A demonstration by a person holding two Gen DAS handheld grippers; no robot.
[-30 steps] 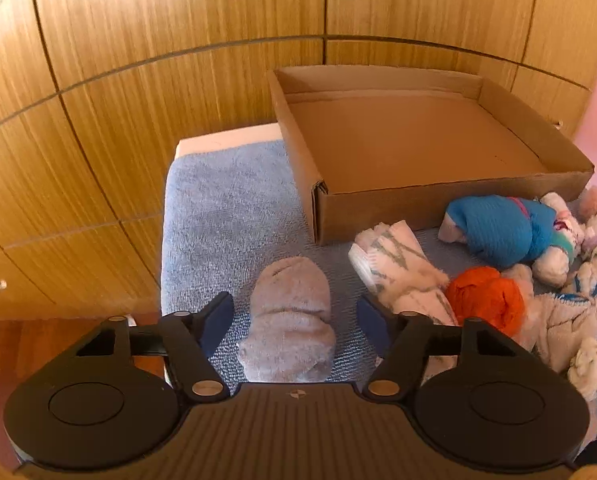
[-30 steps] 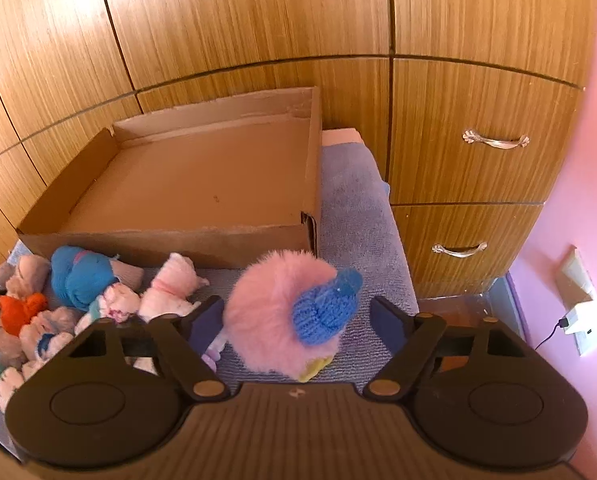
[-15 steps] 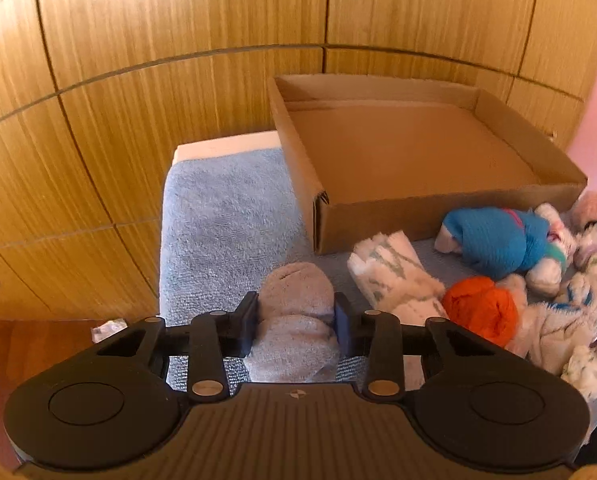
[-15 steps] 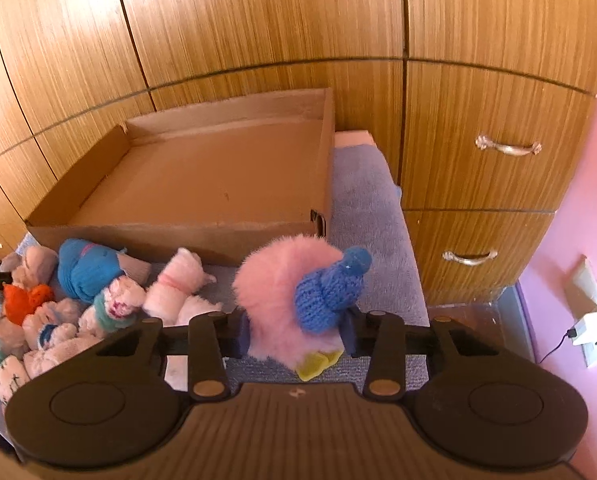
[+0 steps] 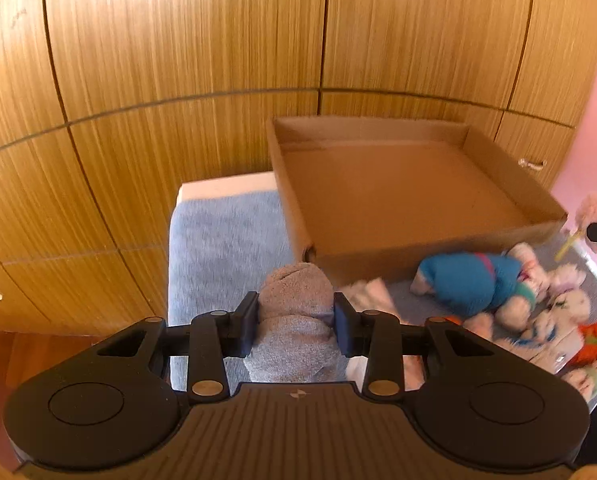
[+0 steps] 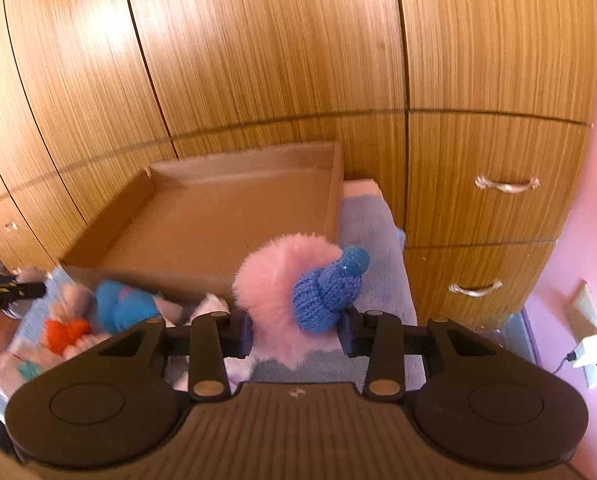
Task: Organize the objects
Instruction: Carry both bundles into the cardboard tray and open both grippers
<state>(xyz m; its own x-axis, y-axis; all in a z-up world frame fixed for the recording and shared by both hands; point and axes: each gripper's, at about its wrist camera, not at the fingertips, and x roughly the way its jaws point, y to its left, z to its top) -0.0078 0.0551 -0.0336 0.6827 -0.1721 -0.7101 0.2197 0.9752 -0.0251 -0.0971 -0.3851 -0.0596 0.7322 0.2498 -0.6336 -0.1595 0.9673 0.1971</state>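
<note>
Progress, left wrist view: cardboard box (image 5: pixel 398 196) sits empty on the far half of the blue towel (image 5: pixel 222 240), so nothing is sorted yet. Left gripper (image 5: pixel 294 322) is clamped on the grey sock roll (image 5: pixel 294 320), pads pressing both its sides, roll clear of the towel, just near of the box's near-left corner. Loose pile remains right of it: teal sock bundle (image 5: pixel 474 284), white patterned sock (image 5: pixel 368 294), orange bundle (image 5: pixel 592 344) and several blurred pale ones. Box's near wall stands between the grip and the box floor; the roll must clear it, I judge.

Right wrist view: right gripper (image 6: pixel 296 330) is closed on the pink fluffy bundle (image 6: pixel 274 280), which carries a blue knitted piece (image 6: pixel 330 288); held above the towel, near of the box's right corner. Box interior bare here too. Wooden wardrobe (image 6: pixel 258 60) rises close behind the box. Pile at near left is blurred.
</note>
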